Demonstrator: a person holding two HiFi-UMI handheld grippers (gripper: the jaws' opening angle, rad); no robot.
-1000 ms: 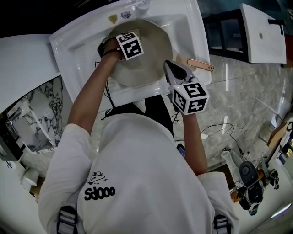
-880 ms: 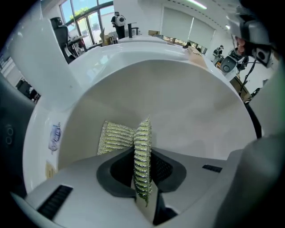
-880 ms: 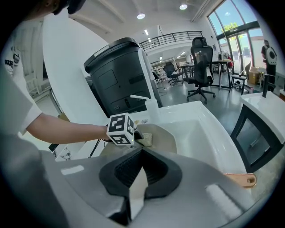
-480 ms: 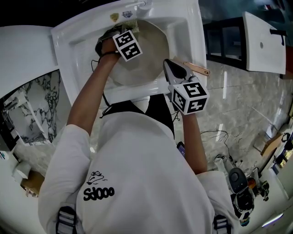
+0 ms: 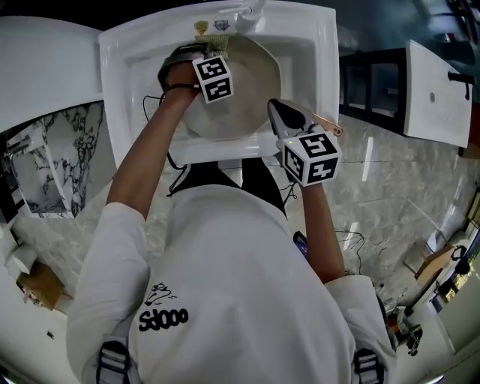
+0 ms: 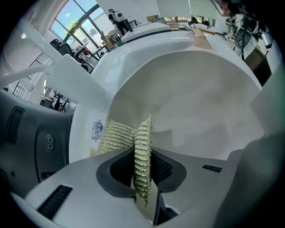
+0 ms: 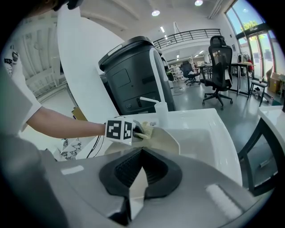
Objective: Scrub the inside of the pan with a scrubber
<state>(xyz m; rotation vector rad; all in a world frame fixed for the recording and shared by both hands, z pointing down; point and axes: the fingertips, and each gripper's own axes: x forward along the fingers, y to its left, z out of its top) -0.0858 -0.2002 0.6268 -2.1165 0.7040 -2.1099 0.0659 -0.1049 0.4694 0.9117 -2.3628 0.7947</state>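
Observation:
A cream pan [image 5: 244,82] lies in the white sink [image 5: 135,67], its copper handle [image 5: 328,121] sticking out to the right. My left gripper [image 5: 196,54] is at the pan's far left rim, shut on a yellow-green knitted scrubber [image 6: 141,151] that presses against the pan's inner wall [image 6: 191,98]. My right gripper [image 5: 277,111] is shut on the pan's near right edge, close to the handle; a pale sliver of pan shows between its jaws [image 7: 141,160]. From the right gripper view the scrubber [image 7: 146,130] pokes out past the left gripper's marker cube [image 7: 119,130].
A faucet [image 5: 251,11] stands at the sink's far edge. A black bin [image 7: 133,75] stands behind the sink. A white cabinet [image 5: 439,82] is to the right, over marble floor. The person's white-shirted body fills the head view's lower half.
The left gripper has slid the scrubber from the pan's left middle toward its far rim near the faucet. The right gripper has kept its hold on the pan.

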